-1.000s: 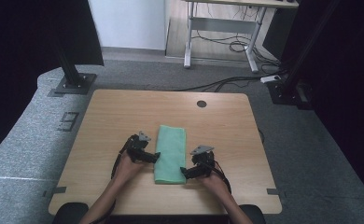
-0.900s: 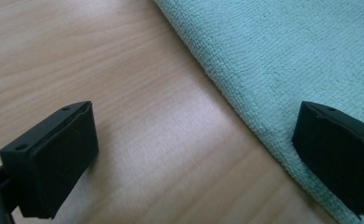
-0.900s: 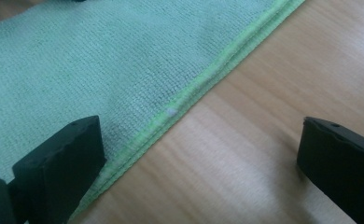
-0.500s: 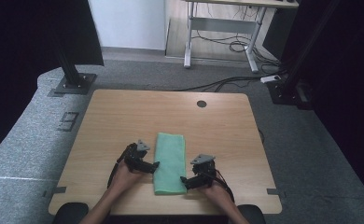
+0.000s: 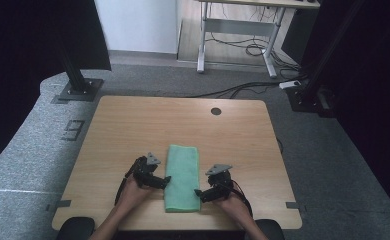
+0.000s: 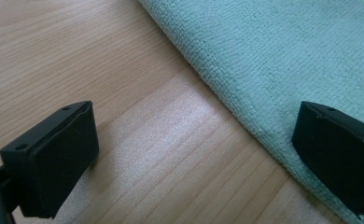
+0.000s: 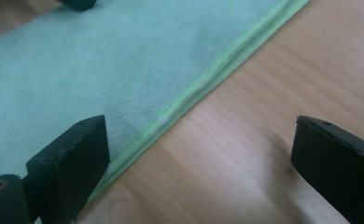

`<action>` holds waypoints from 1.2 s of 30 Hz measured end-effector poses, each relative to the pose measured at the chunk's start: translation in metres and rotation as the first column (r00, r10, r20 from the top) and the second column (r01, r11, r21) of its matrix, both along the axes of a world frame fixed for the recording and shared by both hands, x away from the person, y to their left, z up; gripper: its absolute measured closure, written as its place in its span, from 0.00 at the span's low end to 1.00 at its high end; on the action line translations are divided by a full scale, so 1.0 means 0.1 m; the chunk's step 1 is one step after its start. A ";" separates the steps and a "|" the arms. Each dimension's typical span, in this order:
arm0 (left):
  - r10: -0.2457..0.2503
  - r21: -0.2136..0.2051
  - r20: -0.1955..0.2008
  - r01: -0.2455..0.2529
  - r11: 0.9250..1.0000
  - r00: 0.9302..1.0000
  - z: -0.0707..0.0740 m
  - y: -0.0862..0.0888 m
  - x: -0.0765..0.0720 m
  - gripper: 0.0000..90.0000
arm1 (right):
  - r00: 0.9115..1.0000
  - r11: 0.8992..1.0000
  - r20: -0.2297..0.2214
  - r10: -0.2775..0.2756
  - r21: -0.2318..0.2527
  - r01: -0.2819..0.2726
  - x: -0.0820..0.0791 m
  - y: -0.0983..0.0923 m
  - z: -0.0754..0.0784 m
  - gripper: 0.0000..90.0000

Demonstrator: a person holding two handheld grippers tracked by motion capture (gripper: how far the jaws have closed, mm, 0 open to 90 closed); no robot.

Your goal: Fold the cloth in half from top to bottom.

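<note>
While both forearms reach in from the near edge, a folded green microfibre cloth lies flat on the wooden surface, its long sides running away from the person, near the front edge and about midway across. The left hand-held gripper sits at the cloth's left long edge, and in the left gripper view its jaws stand wide apart, released: one black jaw is over bare wood, the other over the cloth's rounded folded edge, which runs diagonally between them. The right hand-held gripper sits at the cloth's right long edge, closer to the near end. In the right gripper view its jaws are likewise spread and hold nothing; one jaw is over the cloth, the other over wood, with the stacked lime-stitched hems lying between. A round cable hole marks the far side of the surface.
</note>
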State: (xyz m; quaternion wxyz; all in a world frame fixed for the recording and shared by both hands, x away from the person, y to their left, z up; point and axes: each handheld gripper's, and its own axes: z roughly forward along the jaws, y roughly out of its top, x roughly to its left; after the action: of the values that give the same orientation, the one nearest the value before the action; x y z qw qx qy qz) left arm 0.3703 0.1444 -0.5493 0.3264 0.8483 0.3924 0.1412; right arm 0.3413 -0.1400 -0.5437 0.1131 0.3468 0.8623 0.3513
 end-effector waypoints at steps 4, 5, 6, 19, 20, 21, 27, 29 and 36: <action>0.001 0.000 0.000 -0.001 1.000 1.000 0.00 0.00 0.00 0.00 | 1.000 1.000 -0.009 -0.014 0.023 0.014 0.13 -0.02 0.05 0.10; 0.000 0.000 0.000 0.000 1.000 1.000 0.00 0.00 0.00 0.00 | 1.000 0.999 -0.010 -0.014 0.029 0.014 0.18 -0.02 0.07 0.11; 0.000 0.000 0.000 0.000 1.000 1.000 0.00 0.00 0.00 0.00 | 1.000 0.999 -0.013 -0.016 0.033 0.016 0.21 -0.01 0.08 0.11; 0.001 0.001 0.000 -0.001 1.000 1.000 0.00 0.00 0.00 0.00 | 0.998 0.997 -0.010 -0.067 0.042 0.067 0.73 0.13 0.19 0.30; 0.001 0.001 0.000 -0.001 1.000 1.000 0.00 0.00 0.00 0.00 | 0.997 0.997 -0.010 -0.071 0.041 0.071 0.76 0.14 0.20 0.33; 0.001 0.001 0.000 -0.001 1.000 1.000 0.00 0.00 0.00 0.00 | 0.997 0.997 -0.009 -0.070 0.042 0.071 0.80 0.15 0.20 0.34; 0.003 -0.002 0.000 -0.003 1.000 1.000 0.00 0.00 0.00 0.00 | 0.998 0.998 -0.009 -0.062 0.023 0.063 0.97 0.22 0.23 0.49; 0.000 0.001 -0.001 0.000 1.000 1.000 0.00 0.00 0.00 0.00 | 0.998 0.998 -0.008 -0.061 0.021 0.061 1.04 0.24 0.25 0.56; 0.002 -0.001 0.000 -0.002 1.000 1.000 0.00 0.00 0.00 0.00 | 0.997 0.997 -0.018 -0.074 0.016 0.074 1.23 0.31 0.29 0.67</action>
State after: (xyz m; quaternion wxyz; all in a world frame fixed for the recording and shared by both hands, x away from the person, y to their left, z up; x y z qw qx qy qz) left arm 0.3702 0.1444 -0.5494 0.3269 0.8477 0.3931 0.1413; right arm 0.4639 -0.1087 -0.5146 0.1159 0.3824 0.8468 0.3510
